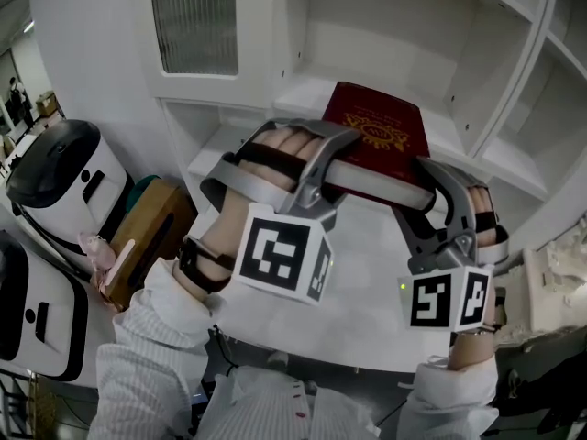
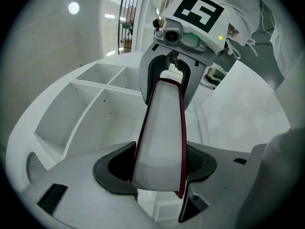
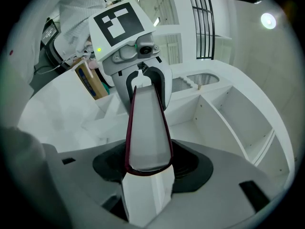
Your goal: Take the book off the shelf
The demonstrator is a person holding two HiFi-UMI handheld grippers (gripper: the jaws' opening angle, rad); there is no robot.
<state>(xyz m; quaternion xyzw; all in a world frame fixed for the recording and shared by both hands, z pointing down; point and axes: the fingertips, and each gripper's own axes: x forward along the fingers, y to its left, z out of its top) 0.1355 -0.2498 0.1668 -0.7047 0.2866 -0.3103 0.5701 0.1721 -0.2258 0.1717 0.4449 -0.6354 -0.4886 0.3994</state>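
Left gripper point(image 2: 159, 170): jaws closed on one side of the dark red book point(image 1: 378, 136). Right gripper point(image 3: 148, 165): jaws closed on the opposite side, so the two grippers face each other with the book's white page edge spanning between them. Book is held roughly flat, gold-emblem cover up, above the white table point(image 1: 367, 282) and just in front of the open white shelf point(image 1: 514, 90).

Saw a white counter point(image 1: 367, 287) beneath the left gripper point(image 1: 321, 180). Noted a rounded white-and-black appliance point(image 1: 60, 186) well to that gripper's left, and a second appliance point(image 1: 37, 314) lower left of it. Spotted a brown cardboard box point(image 1: 151, 232) between the first appliance and the gripper, and crumpled white material point(image 1: 559, 278) right of the right gripper point(image 1: 426, 195).
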